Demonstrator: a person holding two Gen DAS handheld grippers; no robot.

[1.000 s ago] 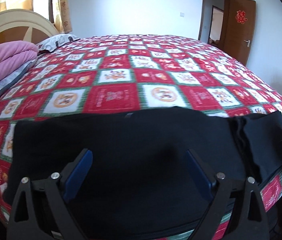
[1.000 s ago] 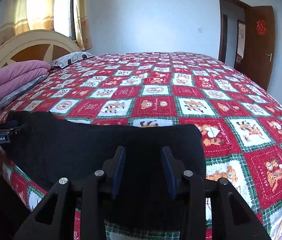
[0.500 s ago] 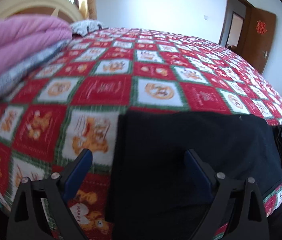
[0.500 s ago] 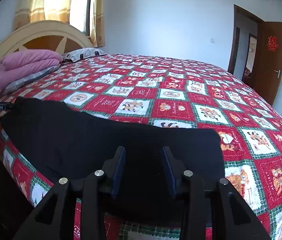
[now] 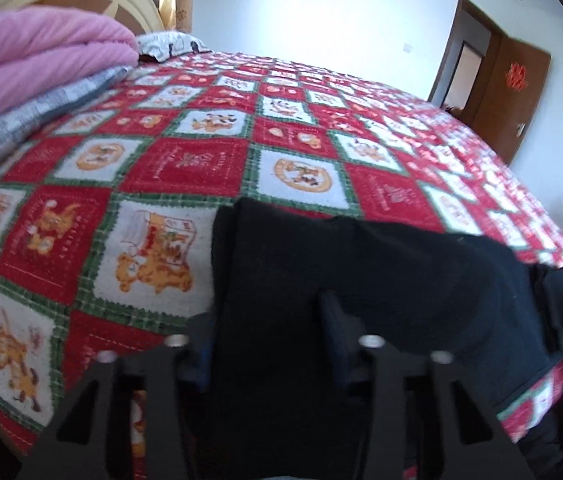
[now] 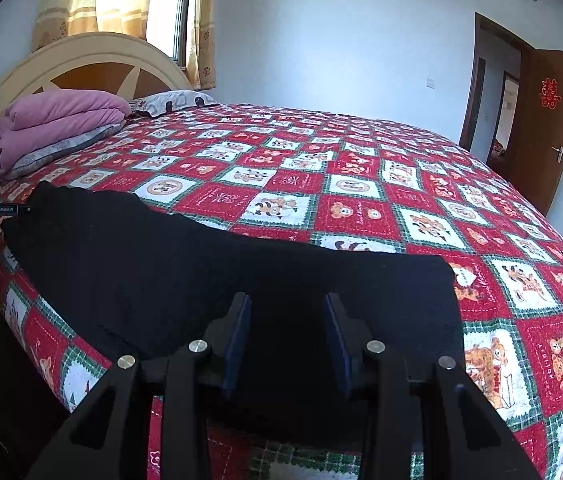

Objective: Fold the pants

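Black fabric pants [image 6: 209, 280] lie lengthwise along the near edge of the red-and-white checked quilt [image 6: 361, 184], apparently already halved leg over leg. The left gripper [image 5: 265, 320] seems closed on the pants' left end, though blur hides the contact. The right gripper [image 6: 287, 320] hovers with jaws apart above the other end. Crosswise folds remain.

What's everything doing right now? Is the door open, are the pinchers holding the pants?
Pants: spread flat along the bed's near edge, not yet folded over.
Left gripper: jaws partly closed around the pants' end; grip unclear.
Right gripper: open, jaws apart over the pants.
Door: open.
Pink blanket: folded, stacked by the headboard.
Curtain: drawn partly, window showing.
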